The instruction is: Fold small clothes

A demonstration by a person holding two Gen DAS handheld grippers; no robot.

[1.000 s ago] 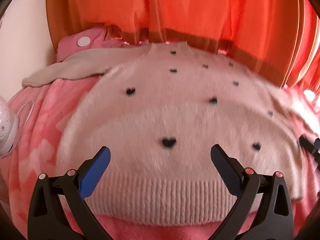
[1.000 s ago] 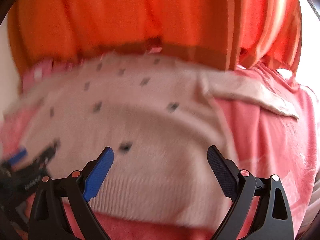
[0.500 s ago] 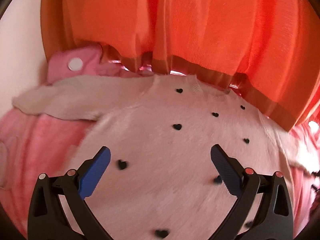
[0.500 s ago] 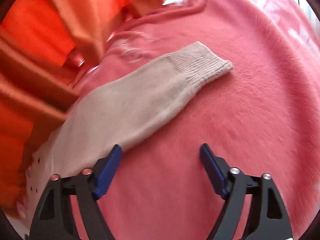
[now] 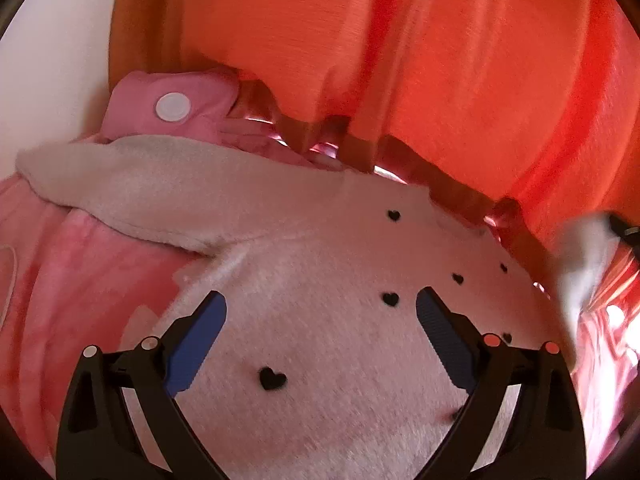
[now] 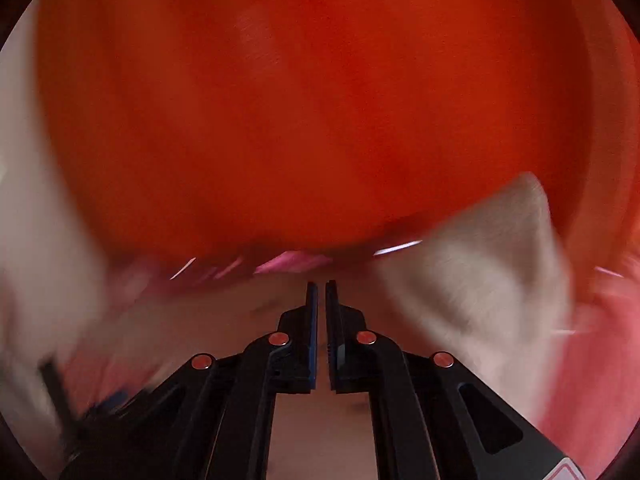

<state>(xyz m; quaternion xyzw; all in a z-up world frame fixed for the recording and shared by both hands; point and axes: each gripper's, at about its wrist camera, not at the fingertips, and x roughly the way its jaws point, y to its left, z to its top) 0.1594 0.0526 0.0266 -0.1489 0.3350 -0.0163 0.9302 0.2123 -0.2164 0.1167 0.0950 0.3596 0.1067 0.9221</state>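
We've got this fuzzy heart-dotted sweater (image 5: 320,320), soft and floppy, so grab sleeve cuffs: left gripper (image 5: 321,310) fingers apart over it, right gripper (image 6: 321,292) fingers nearly together, grip unclear.

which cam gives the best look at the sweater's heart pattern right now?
Left wrist: the fluffy pale pink sweater with small black hearts lies sharp beneath the open left gripper. Right wrist shows only a motion-blurred pale fabric flap; no hearts are legible.
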